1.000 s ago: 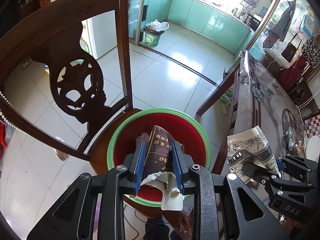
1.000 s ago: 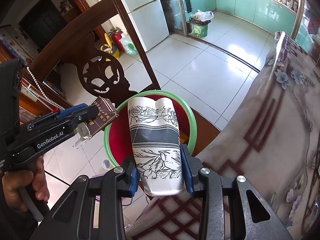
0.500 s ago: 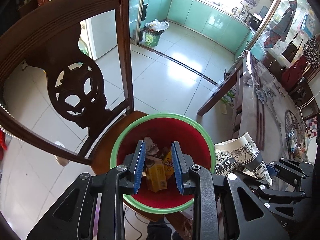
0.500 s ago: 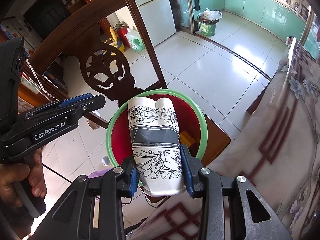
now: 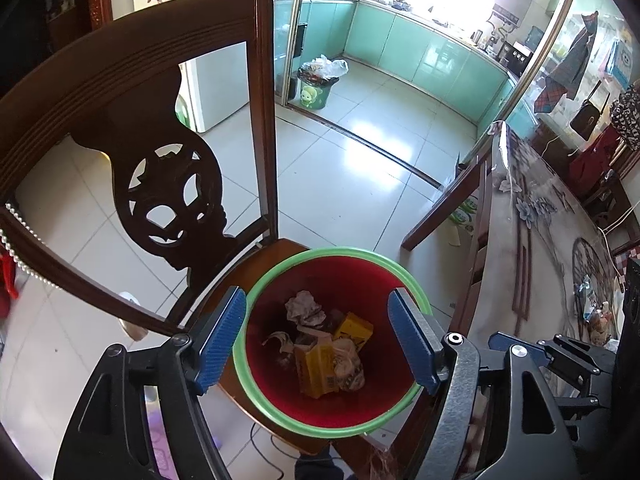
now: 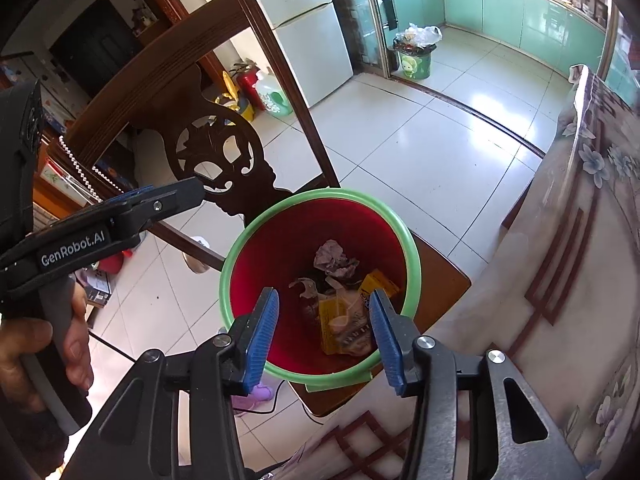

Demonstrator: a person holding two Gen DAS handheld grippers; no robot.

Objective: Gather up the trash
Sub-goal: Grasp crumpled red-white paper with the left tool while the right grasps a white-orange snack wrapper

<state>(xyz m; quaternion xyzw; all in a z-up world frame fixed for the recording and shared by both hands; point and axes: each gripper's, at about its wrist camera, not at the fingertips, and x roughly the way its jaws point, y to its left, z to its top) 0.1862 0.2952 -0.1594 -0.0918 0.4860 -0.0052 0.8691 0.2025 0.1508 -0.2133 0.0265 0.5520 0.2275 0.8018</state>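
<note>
A red bin with a green rim [image 5: 340, 251] stands on the chair seat; in the right wrist view its rim [image 6: 320, 192] is in the middle. Inside lie a crumpled paper ball [image 5: 303, 307], a yellow carton [image 5: 316, 368] and the printed paper cup [image 6: 352, 328], now squashed. My left gripper [image 5: 316, 292] hangs over the bin with its jaws opening wide and nothing between them. From the side it also shows as the left gripper [image 6: 196, 190], held by a hand. My right gripper [image 6: 323, 293] is above the bin's near edge, jaws opening, with nothing held.
The dark carved chair back [image 5: 168, 200] rises left of the bin. A table with a floral cloth [image 6: 580, 280] runs along the right. A green bin with a plastic bag [image 5: 316, 88] stands at the kitchen doorway. A cable [image 6: 112, 352] lies on the tiled floor.
The left gripper let the brown packet fall into the bin, then spread wide. The right gripper released the printed paper cup, which now lies in the bin.
</note>
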